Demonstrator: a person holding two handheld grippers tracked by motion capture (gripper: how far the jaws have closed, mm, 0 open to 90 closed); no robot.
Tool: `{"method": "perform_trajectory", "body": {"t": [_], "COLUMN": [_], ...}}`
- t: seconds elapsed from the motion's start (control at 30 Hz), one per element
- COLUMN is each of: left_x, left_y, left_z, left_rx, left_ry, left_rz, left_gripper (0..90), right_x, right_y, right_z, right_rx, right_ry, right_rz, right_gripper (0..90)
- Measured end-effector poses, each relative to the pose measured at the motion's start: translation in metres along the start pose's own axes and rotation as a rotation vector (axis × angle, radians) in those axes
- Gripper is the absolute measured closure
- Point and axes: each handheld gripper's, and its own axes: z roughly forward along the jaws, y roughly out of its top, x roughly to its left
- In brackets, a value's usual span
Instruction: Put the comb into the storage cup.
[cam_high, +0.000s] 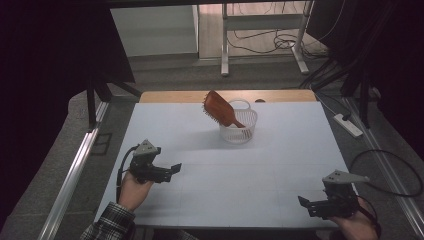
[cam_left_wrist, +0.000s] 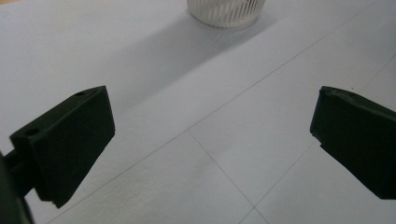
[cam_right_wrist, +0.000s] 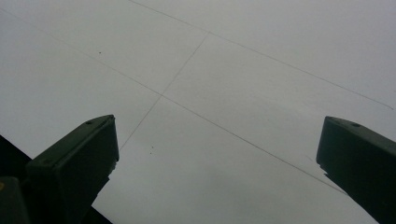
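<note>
Hairbrush placement is judged complete: the brown wooden paddle hairbrush (cam_high: 220, 109) is propped, handle down, in the white slotted plastic basket (cam_high: 245, 132) at 12 o'clock. Left gripper (cam_high: 172, 169) and right gripper (cam_high: 303, 202) — jaws spread, empty — are parked at 7 and 5 o'clock; only withdrawal seems required.

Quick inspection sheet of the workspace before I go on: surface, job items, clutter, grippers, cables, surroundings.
Surface: white table top, faint grid lines, bare around both grippers.
Job's things: brown hairbrush leaning tilted in the white basket, bristle head sticking out over the rim.
Clutter: nothing seen.
Grippers: left gripper open, empty, near the left edge; right gripper open, empty, near the front right corner.
Cables: gripper cable loops off the right side; loose floor wires behind.
Surroundings: power strip on floor, metal frame legs, dark curtains.
</note>
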Motion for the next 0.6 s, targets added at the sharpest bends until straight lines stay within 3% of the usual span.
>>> {"method": "perform_trajectory", "body": {"t": [0.6], "left_x": [-0.001], "left_y": [-0.017], "left_z": [-0.020], "left_rx": [-0.001], "left_ry": [0.018], "left_rz": [-0.023], "left_gripper": [0.1], "right_x": [0.000], "right_y": [0.000], "right_z": [0.000], "right_rx": [0.001], "right_ry": [0.000], "right_rz": [-0.004], "right_gripper": [0.0]}}
